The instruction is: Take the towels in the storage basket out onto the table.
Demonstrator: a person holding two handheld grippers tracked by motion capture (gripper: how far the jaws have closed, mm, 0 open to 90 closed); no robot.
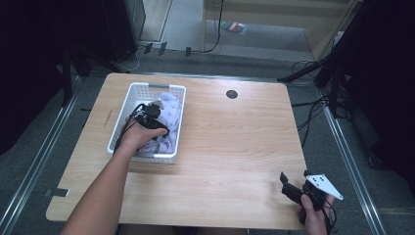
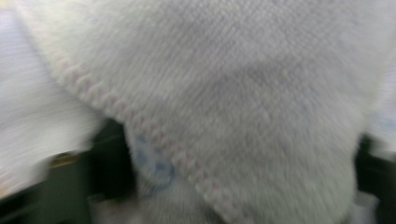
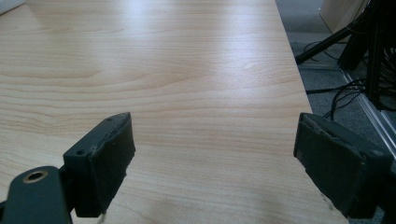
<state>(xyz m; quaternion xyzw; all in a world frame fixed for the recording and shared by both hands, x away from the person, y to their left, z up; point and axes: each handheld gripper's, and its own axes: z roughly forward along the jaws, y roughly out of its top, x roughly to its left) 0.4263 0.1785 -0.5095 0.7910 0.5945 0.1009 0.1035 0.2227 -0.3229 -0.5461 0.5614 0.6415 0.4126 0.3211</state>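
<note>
A white slatted basket [image 1: 147, 87] stands at the table's left and holds white knitted cloth [image 1: 169, 110]. My left gripper [image 1: 151, 117] is down inside the basket, pressed into that cloth. In the left gripper view the blurred cloth [image 2: 233, 93], with a pink stitched edge and a pale blue mark, covers the space between two dark jaws that stand far apart. My right gripper [image 1: 288, 188] rests open near the table's front right corner. In the right gripper view it [image 3: 212, 140] has nothing between its fingers, just bare wood.
The wooden table [image 1: 235, 147] has a round black cable hole [image 1: 232, 94] near its far edge. Cables [image 1: 313, 105] and dark stands lie on the floor to the right. Metal floor rails run along both sides.
</note>
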